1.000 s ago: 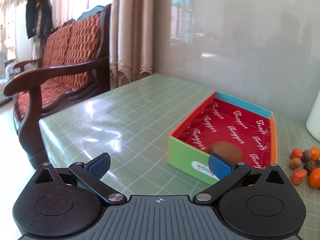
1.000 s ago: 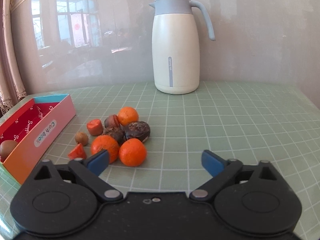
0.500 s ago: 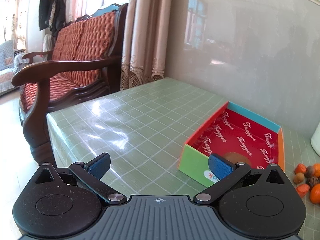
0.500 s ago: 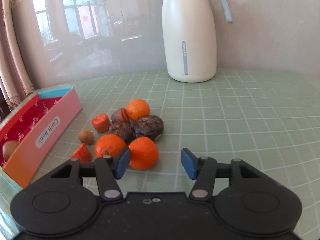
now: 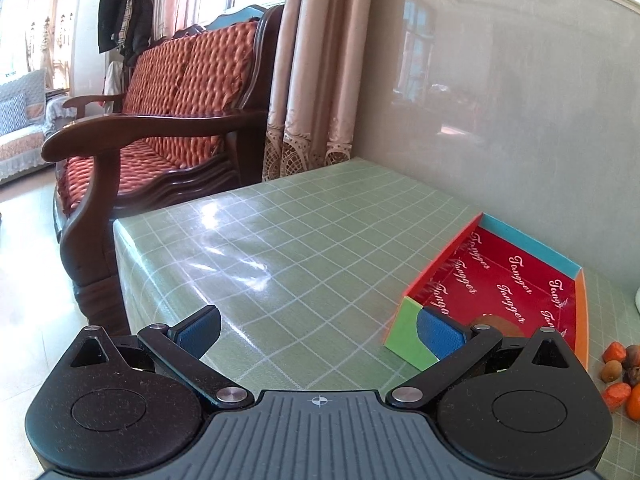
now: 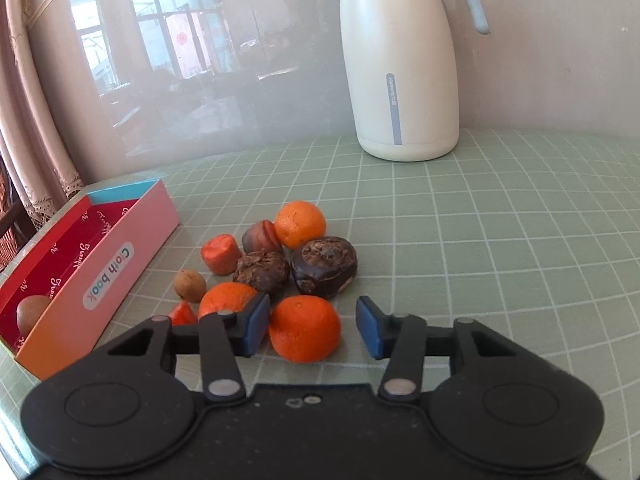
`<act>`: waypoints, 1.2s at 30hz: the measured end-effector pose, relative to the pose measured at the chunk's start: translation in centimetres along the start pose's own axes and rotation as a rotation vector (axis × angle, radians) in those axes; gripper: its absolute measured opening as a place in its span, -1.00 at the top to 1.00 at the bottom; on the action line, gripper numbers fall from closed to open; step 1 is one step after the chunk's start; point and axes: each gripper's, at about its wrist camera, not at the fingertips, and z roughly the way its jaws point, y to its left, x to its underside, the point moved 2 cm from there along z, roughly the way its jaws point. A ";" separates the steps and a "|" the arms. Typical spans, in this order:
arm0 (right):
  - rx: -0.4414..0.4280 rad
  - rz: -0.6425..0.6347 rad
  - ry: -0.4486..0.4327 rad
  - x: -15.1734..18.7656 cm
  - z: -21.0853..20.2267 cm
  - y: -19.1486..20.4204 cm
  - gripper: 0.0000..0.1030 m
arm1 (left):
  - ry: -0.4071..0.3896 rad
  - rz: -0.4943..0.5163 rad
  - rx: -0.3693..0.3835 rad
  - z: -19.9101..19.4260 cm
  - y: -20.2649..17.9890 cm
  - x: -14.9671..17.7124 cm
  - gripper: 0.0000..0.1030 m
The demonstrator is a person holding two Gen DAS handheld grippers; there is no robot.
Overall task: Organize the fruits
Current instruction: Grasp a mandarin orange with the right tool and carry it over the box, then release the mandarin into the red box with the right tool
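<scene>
Several fruits lie in a pile on the green checked table. The nearest orange [image 6: 305, 328] sits between the jaws of my right gripper [image 6: 312, 330], which are closing. The left pad is right against the orange, and a gap shows at the right pad. Behind it lie another orange [image 6: 226, 298], a far orange [image 6: 300, 224] and two dark wrinkled fruits [image 6: 324, 264]. The cloth-book box [image 6: 120, 248] stands to the left with one brown fruit [image 6: 34, 312] inside. My left gripper [image 5: 320, 334] is open and holds nothing, hovering near the box's green end [image 5: 404, 332].
A white thermos jug [image 6: 400, 68] stands by the wall behind the pile. A wooden armchair [image 5: 172, 120] with red cushions and a curtain [image 5: 312, 80] stand beyond the table's left edge [image 5: 120, 232]. Smaller red and brown fruits [image 5: 614, 372] lie right of the box.
The right gripper's jaws have narrowed from wide to close around the front orange, and it has moved nearer the pile. In the left wrist view the box has slid to the right.
</scene>
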 end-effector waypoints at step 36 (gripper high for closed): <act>-0.392 -0.318 -0.089 0.7 -1.7 18.4 0.30 | -0.092 -0.167 -0.271 -1.6 11.9 0.1 -1.00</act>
